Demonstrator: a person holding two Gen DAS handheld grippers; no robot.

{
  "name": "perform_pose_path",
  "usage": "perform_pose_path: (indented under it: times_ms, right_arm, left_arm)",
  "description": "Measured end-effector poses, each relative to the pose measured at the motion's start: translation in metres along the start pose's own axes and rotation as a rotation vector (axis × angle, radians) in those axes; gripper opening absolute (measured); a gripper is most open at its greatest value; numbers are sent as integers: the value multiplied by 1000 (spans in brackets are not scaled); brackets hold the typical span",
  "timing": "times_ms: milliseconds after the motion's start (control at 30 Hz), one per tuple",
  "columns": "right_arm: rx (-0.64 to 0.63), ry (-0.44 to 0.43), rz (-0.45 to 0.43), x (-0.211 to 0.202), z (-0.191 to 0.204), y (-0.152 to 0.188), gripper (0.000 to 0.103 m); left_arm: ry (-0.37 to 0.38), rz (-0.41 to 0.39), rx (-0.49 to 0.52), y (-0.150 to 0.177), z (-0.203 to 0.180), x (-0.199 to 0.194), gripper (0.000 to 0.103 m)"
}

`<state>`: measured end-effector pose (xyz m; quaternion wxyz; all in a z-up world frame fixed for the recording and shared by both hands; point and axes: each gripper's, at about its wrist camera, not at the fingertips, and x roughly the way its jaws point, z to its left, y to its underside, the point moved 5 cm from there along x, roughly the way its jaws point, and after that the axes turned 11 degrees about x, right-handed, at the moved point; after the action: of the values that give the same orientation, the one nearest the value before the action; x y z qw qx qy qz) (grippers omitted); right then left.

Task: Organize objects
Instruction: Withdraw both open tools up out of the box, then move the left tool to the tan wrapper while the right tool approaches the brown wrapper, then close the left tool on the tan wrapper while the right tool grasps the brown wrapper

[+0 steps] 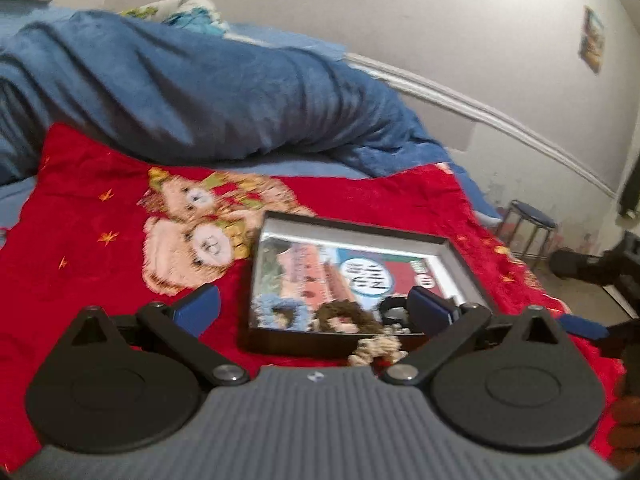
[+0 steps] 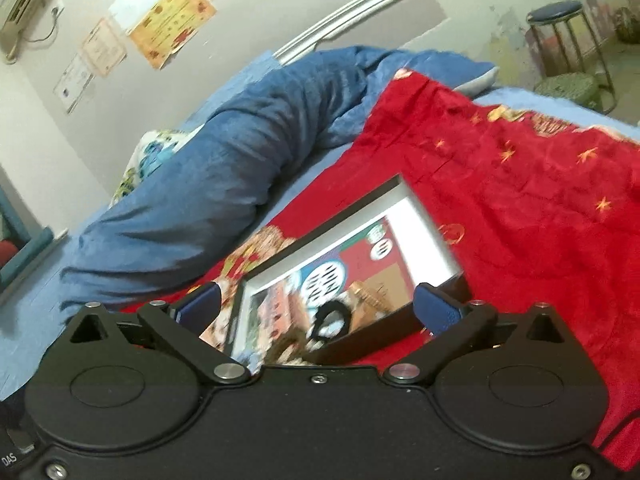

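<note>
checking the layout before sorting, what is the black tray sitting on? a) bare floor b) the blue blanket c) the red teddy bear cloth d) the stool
c: the black tray lies flat on the red teddy bear cloth, with the blue blanket bunched up behind it.

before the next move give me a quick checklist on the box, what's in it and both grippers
1. Left gripper free of any object: ok, jaws wide, nothing pinched.
2. Right gripper free: ok, wide, nothing between the pads.
3. Box lying flat on the red blanket: ok.
4. Contents inside the box: not ok, a rope-like piece hangs over the near wall.
5. Blue scrunchie and black ring in the box: ok.
6. Anything loose left on the blanket: cannot tell, near side hidden by the grippers.
</note>
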<state>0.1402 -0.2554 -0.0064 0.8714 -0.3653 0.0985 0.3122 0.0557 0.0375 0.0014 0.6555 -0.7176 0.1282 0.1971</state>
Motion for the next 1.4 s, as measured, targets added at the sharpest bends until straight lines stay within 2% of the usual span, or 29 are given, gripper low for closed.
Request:
perform_pose_path:
  times_ms: [167,200,267,333,400,500,600,700,800,900,967,1033,1133,1300,1367,1400]
  right_arm:
    - [47,22,34,15,-12,6,103]
    - [48,39,49,18,-13,10,102]
    - [35,129,65,25,-16,24,101]
    - [23,162,107,33,-18,39,99]
    - [16,181,166,44,-18,52,94]
    - [-46,244,203,61,-16,64,86]
    - [-105,282,233,73,-15,77,83]
    - [-110,295,275,83,-18,89,83]
    - [-54,280,302,90,-25,92,83]
    - [-7,247,292,91,-28,89,83]
    - [11,238,298,93,-30,89,83]
    - [27,234,283,94,-32,89,82]
    - [14,251,261,95,-32,90,75]
    - [51,255,224,93,-36,88,65]
    - [54,284,207,92,-39,87,49]
    - [57,292,201,91,-40,87,47]
  left_arm:
    - [-32,109,-22,14,2,29,103]
    - [-44,131,-24,18,2,32,103]
    - [-48,165,-48,29,2,34,103]
    - [-50,220,-87,44,2,37,103]
    - [-50,281,-56,57,-4,43,101]
    - [-72,330,24,64,-13,53,97]
    - [-79,317,38,65,-17,58,97]
    - [-94,319,38,68,-18,66,95]
    - [-117,333,41,70,-17,73,88]
    - [-130,312,49,69,-17,76,84]
    - [-124,321,55,70,-18,78,77]
    - [-115,340,55,74,-19,80,57]
    - [-121,353,76,77,-23,81,47]
    - [-151,348,126,79,-32,80,46]
    - [-154,346,137,79,-32,79,45]
    - [-152,345,137,79,-33,79,45]
